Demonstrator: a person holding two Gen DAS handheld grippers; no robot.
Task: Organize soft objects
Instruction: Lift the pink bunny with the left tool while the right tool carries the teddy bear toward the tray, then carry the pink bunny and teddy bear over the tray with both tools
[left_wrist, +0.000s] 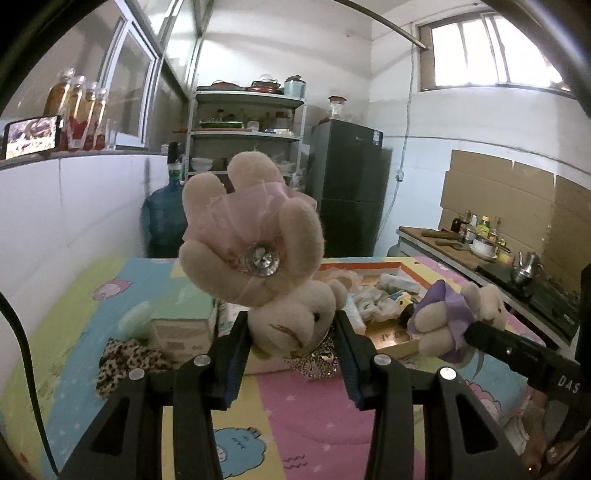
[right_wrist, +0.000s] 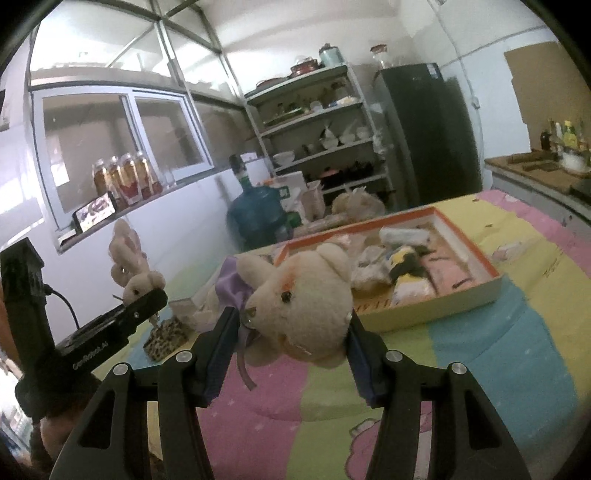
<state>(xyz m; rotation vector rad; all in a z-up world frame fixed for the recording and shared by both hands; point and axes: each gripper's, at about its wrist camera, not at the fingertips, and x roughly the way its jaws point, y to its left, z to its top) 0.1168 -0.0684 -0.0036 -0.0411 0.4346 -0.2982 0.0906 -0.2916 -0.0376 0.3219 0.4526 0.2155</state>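
A dark refrigerator (left_wrist: 347, 192) stands against the back wall, a glass jar (left_wrist: 337, 107) on its top. Just beside it rises a metal shelf rack (left_wrist: 245, 129) crowded with bowls, dishes and pots. A blue water jug (left_wrist: 164, 218) sits on the floor in front of the rack. On the sill of the sliding window (right_wrist: 122, 136) a row of bottles of amber liquid (left_wrist: 79, 110) stands next to a phone (left_wrist: 32, 136) propped on its side with its screen lit. Along the other wall a counter (left_wrist: 443, 243) carries condiment bottles (left_wrist: 480, 223), a white bowl (left_wrist: 484, 246) and a metal kettle (left_wrist: 526, 267). Flattened cardboard (left_wrist: 509, 195) covers the wall behind it. A barred window (left_wrist: 491, 48) lets in daylight high up.
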